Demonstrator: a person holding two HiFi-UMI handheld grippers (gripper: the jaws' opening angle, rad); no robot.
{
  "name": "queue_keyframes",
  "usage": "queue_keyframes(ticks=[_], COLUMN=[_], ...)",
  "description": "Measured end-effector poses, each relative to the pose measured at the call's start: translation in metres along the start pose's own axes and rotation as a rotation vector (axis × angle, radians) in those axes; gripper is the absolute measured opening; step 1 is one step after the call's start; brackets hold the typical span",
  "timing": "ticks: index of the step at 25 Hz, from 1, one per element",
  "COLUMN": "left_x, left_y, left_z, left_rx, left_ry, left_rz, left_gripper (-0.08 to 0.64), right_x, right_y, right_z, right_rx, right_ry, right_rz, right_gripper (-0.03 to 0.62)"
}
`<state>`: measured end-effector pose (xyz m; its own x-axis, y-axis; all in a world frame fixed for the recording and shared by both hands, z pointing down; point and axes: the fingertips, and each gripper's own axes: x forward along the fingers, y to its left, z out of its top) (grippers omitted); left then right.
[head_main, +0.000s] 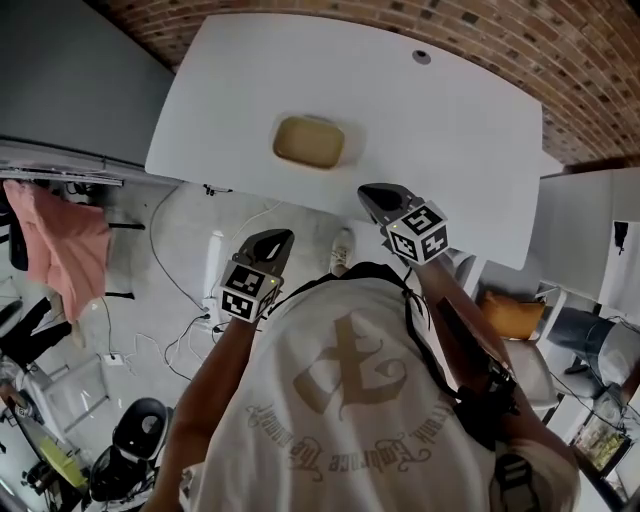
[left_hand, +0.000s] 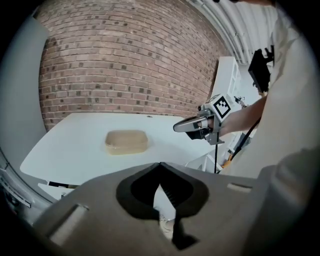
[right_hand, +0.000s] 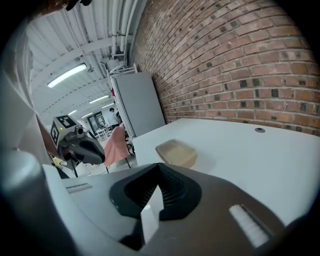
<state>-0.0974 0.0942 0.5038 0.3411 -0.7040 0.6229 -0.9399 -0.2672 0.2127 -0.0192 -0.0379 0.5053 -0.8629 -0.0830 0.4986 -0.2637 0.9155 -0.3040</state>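
While both jaw pairs are clenched on nothing, your left gripper (head_main: 272, 240) and right gripper (head_main: 378, 194) flank the tan container (head_main: 309, 141), which sits at twelve o'clock on the white table (head_main: 460, 140).

The head camera looks steeply down from above the person's shoulders onto the white bench (head_main: 450, 130), with the tan dish (head_main: 309, 141) near mid-view, beyond both tools. The left tool (head_main: 280, 238) carries a camera riding close behind its jaws, low before the bench's near edge, facing across the dish to the brick wall (left_hand: 125, 65). The right tool (head_main: 372, 192) has its camera to the dish's right, looking along that wall. All three views share the dish, and each tool's camera catches the other tool.
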Motion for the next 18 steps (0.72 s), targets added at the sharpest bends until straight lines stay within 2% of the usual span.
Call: queue_keyframes(ticks=[4, 14, 18], left_x=[0.020, 0.057, 0.071], left_y=[0.004, 0.010, 0.020], left_z=[0.007, 0.032, 0.041], left_rx=[0.034, 0.213, 0.237], left_ry=[0.052, 0.165, 0.188], left_rz=[-0.009, -0.040, -0.047], left_gripper=[0.003, 0.003, 0.003], right_x=[0.006, 0.017, 0.015], right_y=[-0.021, -0.075, -0.081], right_z=[0.010, 0.031, 0.032], right_rx=[0.019, 0.089, 0.115], right_ry=[-0.002, -0.026, -0.022], right_rz=[0.014, 0.007, -0.006], right_gripper=[0.008, 0.009, 0.009])
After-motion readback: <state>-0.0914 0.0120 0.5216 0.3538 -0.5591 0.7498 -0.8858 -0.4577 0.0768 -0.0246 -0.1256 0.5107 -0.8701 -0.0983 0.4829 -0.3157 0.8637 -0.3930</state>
